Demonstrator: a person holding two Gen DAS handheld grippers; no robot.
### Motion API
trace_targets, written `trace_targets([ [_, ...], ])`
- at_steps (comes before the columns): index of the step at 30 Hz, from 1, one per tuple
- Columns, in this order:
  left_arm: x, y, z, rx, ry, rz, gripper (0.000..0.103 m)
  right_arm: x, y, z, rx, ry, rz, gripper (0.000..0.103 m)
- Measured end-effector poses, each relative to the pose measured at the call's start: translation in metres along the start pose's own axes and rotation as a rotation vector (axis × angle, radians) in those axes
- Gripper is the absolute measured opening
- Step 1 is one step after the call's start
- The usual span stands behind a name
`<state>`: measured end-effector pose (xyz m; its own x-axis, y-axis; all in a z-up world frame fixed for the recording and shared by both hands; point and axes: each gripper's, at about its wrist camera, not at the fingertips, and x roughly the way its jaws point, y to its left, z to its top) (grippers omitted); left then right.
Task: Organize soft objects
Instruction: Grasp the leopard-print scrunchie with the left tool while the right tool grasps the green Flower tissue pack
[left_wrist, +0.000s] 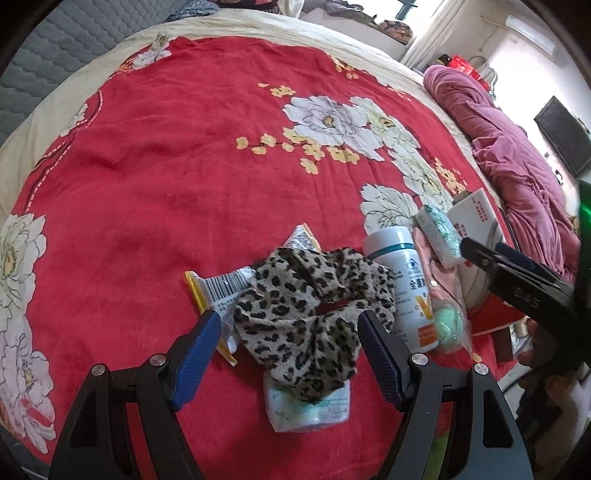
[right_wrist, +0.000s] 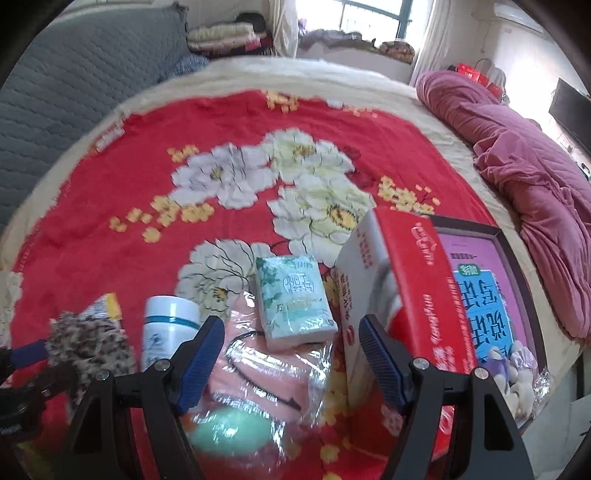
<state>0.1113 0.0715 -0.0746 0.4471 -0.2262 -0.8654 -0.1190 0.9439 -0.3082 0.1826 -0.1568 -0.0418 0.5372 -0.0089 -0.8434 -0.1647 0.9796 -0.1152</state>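
A leopard-print cloth (left_wrist: 310, 314) lies crumpled on the red flowered blanket (left_wrist: 177, 155), on top of a tissue pack (left_wrist: 310, 410). My left gripper (left_wrist: 290, 325) is open, its blue pads on either side of the cloth. My right gripper (right_wrist: 291, 332) is open above a pink item in clear wrap (right_wrist: 266, 373) with a green ball (right_wrist: 229, 432). A green-patterned tissue pack (right_wrist: 295, 299) lies just beyond it. The leopard cloth also shows at the left of the right wrist view (right_wrist: 88, 343).
A white bottle (left_wrist: 406, 284) lies beside the cloth. A yellow-edged packet (left_wrist: 221, 291) lies under it. A red and white box (right_wrist: 406, 295) and a framed pink box (right_wrist: 491, 291) sit at the right. A purple quilt (left_wrist: 517, 162) lies along the bed's right edge.
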Motion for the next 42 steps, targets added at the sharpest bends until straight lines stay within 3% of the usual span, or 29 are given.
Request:
trace_targets([
  [9,0.005,0.005,0.003,-0.001,-0.009,-0.014,0.078,0.044,0.011,0.013,-0.011,0.082,-0.084,0.075],
  [17,0.005,0.006,0.005,0.001,-0.021,-0.015,0.078,0.067,0.021,0.025,-0.048,0.112,-0.210,0.074],
  [20,0.005,0.006,0.005,0.003,-0.024,-0.015,0.078,0.071,0.024,0.028,-0.065,0.109,-0.232,0.057],
  [21,0.006,0.006,0.005,0.002,-0.024,-0.014,0.078,0.072,0.024,0.029,-0.065,0.112,-0.213,0.045],
  [25,0.007,0.006,0.005,0.004,-0.023,-0.005,0.075,0.075,0.020,0.028,-0.054,0.118,-0.180,0.043],
  [28,0.008,0.008,0.006,0.009,-0.026,0.016,0.067,0.065,0.013,0.027,-0.014,0.088,-0.134,0.041],
  [33,0.006,0.016,0.007,-0.005,-0.036,0.034,0.039,0.038,0.002,0.020,0.084,0.040,0.059,0.041],
  [38,0.001,0.023,0.006,-0.024,-0.040,0.004,0.014,0.008,0.002,0.015,0.122,-0.012,0.163,0.041],
  [42,-0.002,0.017,0.002,-0.008,-0.036,-0.016,0.011,-0.005,0.001,0.011,0.146,-0.013,0.221,0.041],
])
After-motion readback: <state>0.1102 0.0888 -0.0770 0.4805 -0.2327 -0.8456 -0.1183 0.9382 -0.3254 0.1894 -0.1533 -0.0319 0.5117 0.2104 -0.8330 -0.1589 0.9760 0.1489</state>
